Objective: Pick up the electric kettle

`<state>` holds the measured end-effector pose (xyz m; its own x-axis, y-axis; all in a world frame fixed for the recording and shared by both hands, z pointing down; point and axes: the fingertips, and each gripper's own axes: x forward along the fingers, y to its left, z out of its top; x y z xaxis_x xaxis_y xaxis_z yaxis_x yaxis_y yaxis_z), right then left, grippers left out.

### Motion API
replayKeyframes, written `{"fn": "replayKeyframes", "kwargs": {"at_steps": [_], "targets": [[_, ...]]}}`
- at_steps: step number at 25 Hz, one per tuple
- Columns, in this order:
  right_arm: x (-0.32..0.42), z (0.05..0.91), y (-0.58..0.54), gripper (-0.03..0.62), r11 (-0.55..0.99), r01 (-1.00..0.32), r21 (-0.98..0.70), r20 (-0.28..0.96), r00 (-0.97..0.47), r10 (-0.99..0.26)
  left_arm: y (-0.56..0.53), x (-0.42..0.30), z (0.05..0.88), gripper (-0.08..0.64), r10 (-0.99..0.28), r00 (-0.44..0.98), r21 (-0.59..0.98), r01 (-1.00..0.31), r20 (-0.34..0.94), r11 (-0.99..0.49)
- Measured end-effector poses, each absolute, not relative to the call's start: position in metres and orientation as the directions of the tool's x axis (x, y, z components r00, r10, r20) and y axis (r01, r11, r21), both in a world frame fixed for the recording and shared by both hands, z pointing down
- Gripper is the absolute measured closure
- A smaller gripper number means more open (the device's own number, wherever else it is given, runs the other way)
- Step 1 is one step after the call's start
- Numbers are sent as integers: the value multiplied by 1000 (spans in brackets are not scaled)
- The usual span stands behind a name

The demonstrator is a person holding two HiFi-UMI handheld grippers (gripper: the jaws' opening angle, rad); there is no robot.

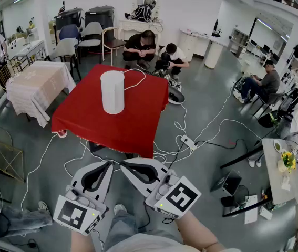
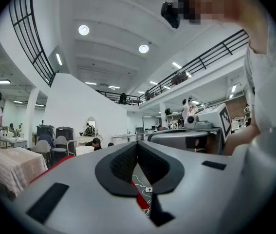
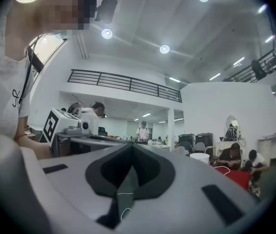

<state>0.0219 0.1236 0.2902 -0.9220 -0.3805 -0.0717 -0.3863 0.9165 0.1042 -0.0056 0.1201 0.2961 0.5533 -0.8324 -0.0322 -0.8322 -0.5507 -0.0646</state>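
The electric kettle (image 1: pixel 112 92), a plain white cylinder, stands upright on a table with a red cloth (image 1: pixel 138 114), with its white cord trailing off to the right. It is far ahead of both grippers. My left gripper (image 1: pixel 109 164) and right gripper (image 1: pixel 123 164) are held side by side low in the head view, level, tips almost touching each other. Both are shut with nothing between the jaws. The left gripper view shows its closed tips (image 2: pixel 138 143) and the kettle (image 2: pixel 84 150) small in the distance. Past the closed tips (image 3: pixel 132 144) in the right gripper view, the kettle (image 3: pixel 199 157) shows at the right.
White cables and a power strip (image 1: pixel 188 142) lie on the grey floor between me and the table. A second table with a pale cloth (image 1: pixel 36 85) stands to the left. Chairs, desks and several people, two crouching (image 1: pixel 154 51), are beyond the red table.
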Motion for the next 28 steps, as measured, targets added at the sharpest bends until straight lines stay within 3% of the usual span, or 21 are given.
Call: {"fn": "replayKeyframes", "kwargs": {"at_steps": [16, 28], "targets": [[13, 301, 98, 584, 925, -373, 77, -69, -927, -368, 95, -13, 307, 551, -842, 540, -39, -841, -10, -539], [-22, 315, 19, 584, 928, -372, 25, -89, -925, -368, 11, -50, 322, 551, -827, 563, -45, -826, -5, -562]]}}
